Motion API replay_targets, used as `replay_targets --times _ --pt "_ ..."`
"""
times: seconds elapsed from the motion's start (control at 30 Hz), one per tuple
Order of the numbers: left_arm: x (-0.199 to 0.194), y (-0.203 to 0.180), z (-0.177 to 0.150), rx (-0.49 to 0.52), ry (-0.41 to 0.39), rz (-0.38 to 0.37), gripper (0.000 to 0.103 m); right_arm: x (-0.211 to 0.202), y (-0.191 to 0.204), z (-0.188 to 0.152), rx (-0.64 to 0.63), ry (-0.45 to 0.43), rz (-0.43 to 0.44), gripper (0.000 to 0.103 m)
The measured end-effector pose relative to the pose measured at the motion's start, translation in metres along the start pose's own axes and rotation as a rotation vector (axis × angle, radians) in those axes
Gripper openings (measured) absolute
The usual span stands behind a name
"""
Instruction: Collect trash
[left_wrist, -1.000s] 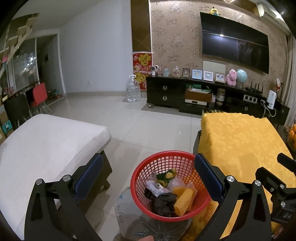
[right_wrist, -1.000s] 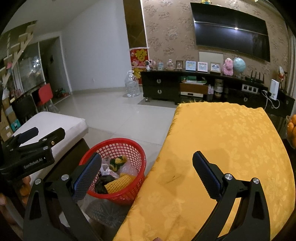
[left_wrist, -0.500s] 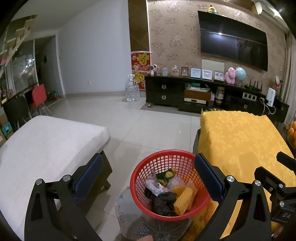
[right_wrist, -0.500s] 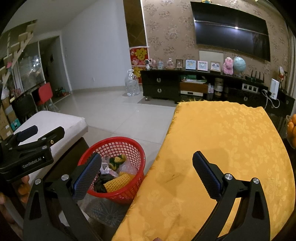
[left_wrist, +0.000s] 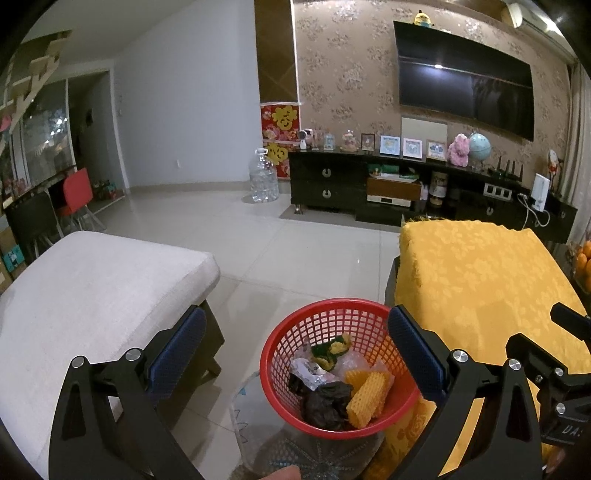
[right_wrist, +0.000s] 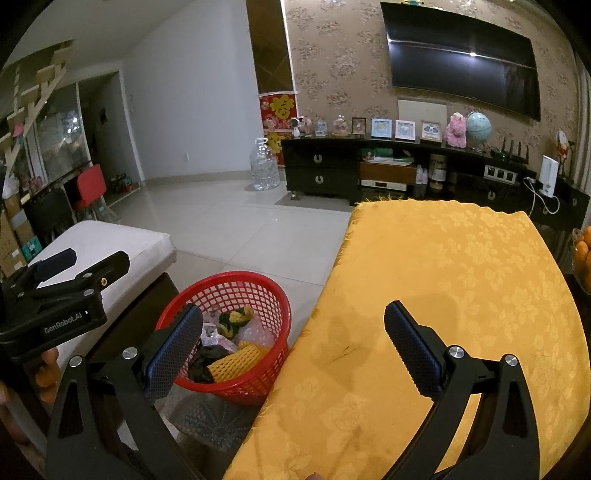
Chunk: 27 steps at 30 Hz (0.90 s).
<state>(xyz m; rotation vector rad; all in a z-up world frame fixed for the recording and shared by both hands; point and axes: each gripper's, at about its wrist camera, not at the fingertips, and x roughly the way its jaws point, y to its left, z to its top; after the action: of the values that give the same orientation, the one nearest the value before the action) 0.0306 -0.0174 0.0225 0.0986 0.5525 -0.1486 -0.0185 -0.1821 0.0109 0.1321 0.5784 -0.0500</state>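
Observation:
A red mesh basket (left_wrist: 325, 321) stands on the floor beside the yellow-clothed table (left_wrist: 476, 280). It holds trash: yellow foam netting (left_wrist: 365, 400), a black crumpled bag (left_wrist: 325, 404), a silvery wrapper and a green-yellow scrap. My left gripper (left_wrist: 295, 350) is open and empty, held above the basket. My right gripper (right_wrist: 291, 343) is open and empty over the table's left edge (right_wrist: 461, 280), with the basket (right_wrist: 243, 291) just to its left. The left gripper's body (right_wrist: 55, 295) shows at the left of the right wrist view.
A white cushioned bench (left_wrist: 85, 295) stands to the left of the basket. A clear plastic bag (left_wrist: 258, 424) lies under the basket. A dark TV cabinet (left_wrist: 406, 188), a water jug (left_wrist: 263, 181) and tiled floor lie beyond. Oranges (left_wrist: 583, 262) sit at far right.
Both views have shifted only slightly; the basket sits a touch lower in the left wrist view. Both grippers stay open and empty.

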Motion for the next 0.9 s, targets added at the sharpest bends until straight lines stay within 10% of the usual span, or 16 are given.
replay_targets --times 0.9 --pt "-0.003 -0.002 0.005 0.014 0.004 -0.032 0.095 -0.005 -0.057 -0.005 0.114 0.025 -0.056 0.096"
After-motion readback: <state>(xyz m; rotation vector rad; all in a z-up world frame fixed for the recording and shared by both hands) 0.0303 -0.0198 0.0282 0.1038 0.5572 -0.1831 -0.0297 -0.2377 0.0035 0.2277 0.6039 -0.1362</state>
